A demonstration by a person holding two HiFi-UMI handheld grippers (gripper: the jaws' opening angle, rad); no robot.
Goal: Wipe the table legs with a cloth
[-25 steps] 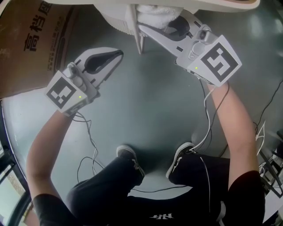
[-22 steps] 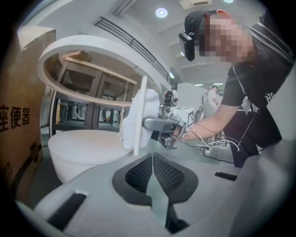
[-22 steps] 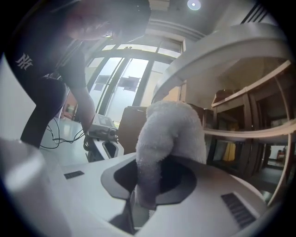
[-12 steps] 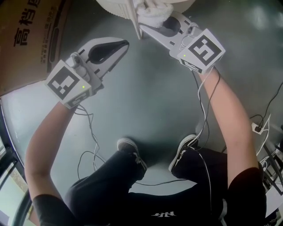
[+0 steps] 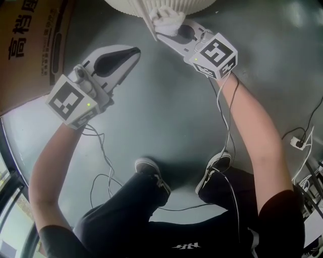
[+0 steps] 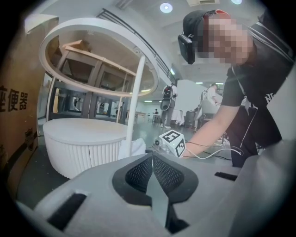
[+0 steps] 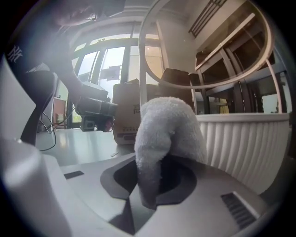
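Two jaws of the right gripper [image 5: 162, 33] clamped a fluffy white terry cloth [image 5: 169, 19] against the slim white table leg [image 5: 150, 21]. Left gripper [image 5: 134, 51] sat closed, empty. Cloth had slid lower than a second before, toward the ribbed round white base [image 5: 126, 7].

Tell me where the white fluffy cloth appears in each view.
Head view: top centre, white fluffy cloth by the white ribbed round base.
Left gripper view: centre, small, at that base's right edge.
Right gripper view: centre, clamped in the right tongs.
Shared landmark: the ribbed base.

Two tongs [image 5: 134, 51] [image 5: 158, 35], one cloth [image 5: 169, 19], one table [image 5: 126, 6], one box [image 5: 30, 50].
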